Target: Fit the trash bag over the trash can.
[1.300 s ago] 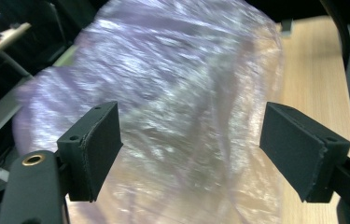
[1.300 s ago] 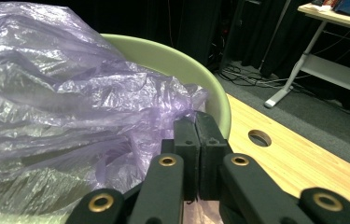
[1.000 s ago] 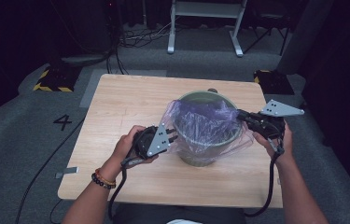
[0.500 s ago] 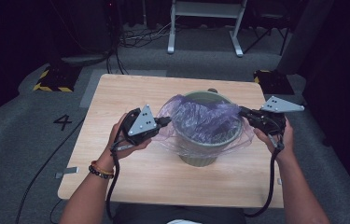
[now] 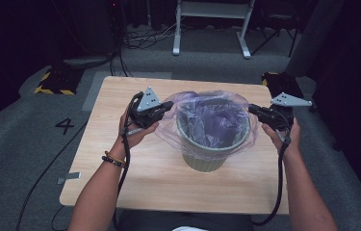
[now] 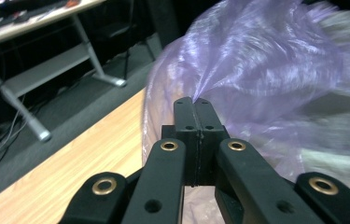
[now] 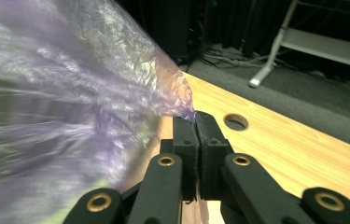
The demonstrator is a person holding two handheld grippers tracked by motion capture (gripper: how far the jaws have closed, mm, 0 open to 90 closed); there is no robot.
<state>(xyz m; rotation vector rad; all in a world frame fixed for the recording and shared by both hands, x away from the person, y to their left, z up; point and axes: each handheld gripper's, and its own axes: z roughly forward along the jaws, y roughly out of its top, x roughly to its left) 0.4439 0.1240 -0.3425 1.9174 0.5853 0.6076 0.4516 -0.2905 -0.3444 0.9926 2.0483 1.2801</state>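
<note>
— Both sets of jaws closed tight?

— Yes. Jaws on the left gripper [image 6: 194,101] are pressed together on a pinch of the purple bag [image 6: 256,60], and those on the right gripper [image 7: 195,119] clamp the bag's opposite edge.

— Where does the bag sit?

— In the green bin [image 5: 213,154], which stands on the bench [image 5: 120,91] a little right of centre. From above, the bag [image 5: 212,120] lines the inside, and its rim is stretched out to the left and right, above the bin's lip. The left gripper [image 5: 168,107] holds the left side, the right gripper [image 5: 252,109] the right side.

— So which step is this?

— Fitting the liner, I'd judge: the mouth is spread wide but looks loose, not yet folded down over the lip.

— Next move?

— Probably drawing each edge outward and down over the rim, evenly, so the thin film neither tears nor slips free.
</note>
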